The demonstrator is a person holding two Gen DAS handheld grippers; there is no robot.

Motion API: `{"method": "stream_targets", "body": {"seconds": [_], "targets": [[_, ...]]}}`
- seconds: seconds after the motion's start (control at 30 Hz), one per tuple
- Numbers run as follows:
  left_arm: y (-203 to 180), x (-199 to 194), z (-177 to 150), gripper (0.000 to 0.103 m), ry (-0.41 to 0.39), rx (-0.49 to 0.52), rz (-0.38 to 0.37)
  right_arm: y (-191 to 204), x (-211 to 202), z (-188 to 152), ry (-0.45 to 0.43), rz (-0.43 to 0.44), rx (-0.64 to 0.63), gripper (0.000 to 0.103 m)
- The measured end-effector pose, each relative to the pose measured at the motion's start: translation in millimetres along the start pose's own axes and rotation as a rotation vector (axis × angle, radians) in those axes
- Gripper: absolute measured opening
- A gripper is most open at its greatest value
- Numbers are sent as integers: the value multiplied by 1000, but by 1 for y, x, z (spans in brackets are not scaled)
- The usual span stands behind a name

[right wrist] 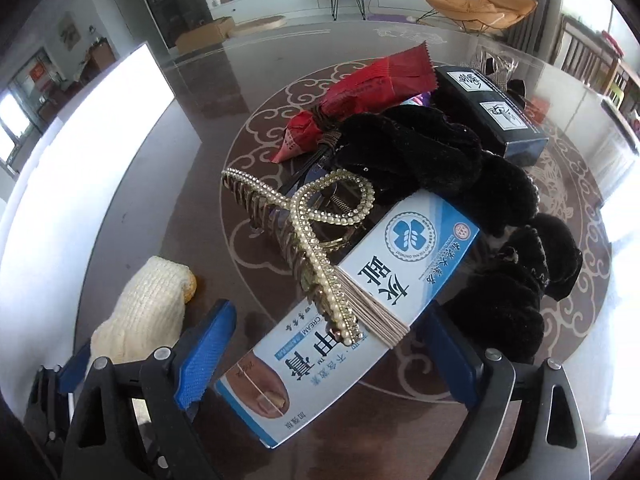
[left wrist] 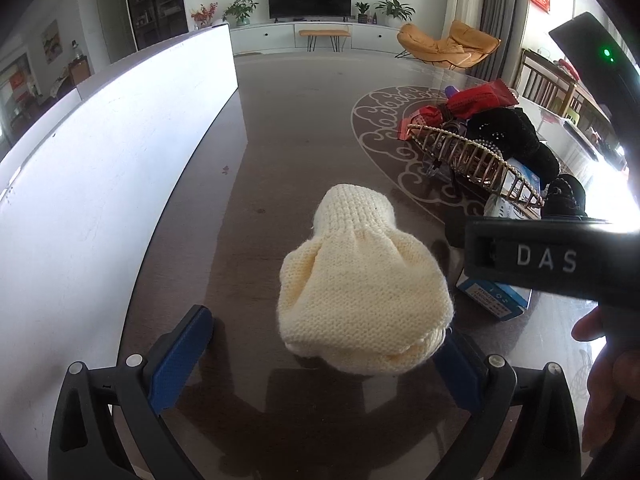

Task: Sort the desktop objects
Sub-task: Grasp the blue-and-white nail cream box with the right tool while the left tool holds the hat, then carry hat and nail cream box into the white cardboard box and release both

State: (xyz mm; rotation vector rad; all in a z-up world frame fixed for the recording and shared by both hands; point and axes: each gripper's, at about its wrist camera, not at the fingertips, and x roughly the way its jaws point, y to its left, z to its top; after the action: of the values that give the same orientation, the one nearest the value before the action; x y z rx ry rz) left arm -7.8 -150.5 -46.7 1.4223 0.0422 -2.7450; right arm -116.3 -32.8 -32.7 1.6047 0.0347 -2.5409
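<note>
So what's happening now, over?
Left hand-held gripper open around cream knit hat. Right hand-held gripper open, blue-white box between pads. Hair clip lies on box.

Blue-white box [right wrist: 360, 328] — near end hidden behind gripper, purple item [right wrist: 422, 100] mostly buried

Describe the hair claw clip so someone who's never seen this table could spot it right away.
On the dark table, find the pile over the round scroll pattern. The hair claw clip rests on its near side, atop the white-and-blue cream box. It alone is gold and pearl-studded, beside black plush scrunchies and a red wrapper.
</note>
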Motion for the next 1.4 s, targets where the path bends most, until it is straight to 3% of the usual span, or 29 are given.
{"method": "stream_targets", "body": {"seconds": [0.07, 0.13, 0.37, 0.6, 0.67, 0.8, 0.97, 1.07, 1.1, 1.13, 1.2, 1.4], "targets": [[0, 0, 0, 103, -1, 0, -1, 3, -1, -7, -20, -42, -63, 80], [0, 1, 0, 103, -1, 0, -1, -3, -4, -16, -52, -31, -87, 67], [0, 1, 0, 103, -2, -1, 1, -38, -21, -58, -104, -4, -138, 42], [0, 1, 0, 103, -1, 0, 0, -83, -46, -99, -122, 57, -159, 42], [0, 1, 0, 103, 3, 5, -6, -99, -52, -104, -105, 123, -154, 43], [0, -3, -2, 103, 35, 50, -43, -122, -57, -105, -23, 213, -153, 61], [-5, -17, 13, 103, -8, 50, -66, -104, -46, -85, 34, 172, -240, 66], [-15, -6, 27, 103, 36, 85, -34, -82, -39, -74, 53, 125, -280, 68], [-18, -2, 27, 81, 43, 106, 10, -75, -37, -72, 68, 75, -306, 53], [-19, 3, 28, 50, 63, 116, 23, -71, -38, -69, 72, 68, -314, 43], [-13, -2, 28, 45, 59, 69, -11, -74, -37, -67, 114, 69, -287, 43], [9, -70, 23, 44, -39, -32, -135, -90, -78, -60, 70, 151, -231, 43]]}}
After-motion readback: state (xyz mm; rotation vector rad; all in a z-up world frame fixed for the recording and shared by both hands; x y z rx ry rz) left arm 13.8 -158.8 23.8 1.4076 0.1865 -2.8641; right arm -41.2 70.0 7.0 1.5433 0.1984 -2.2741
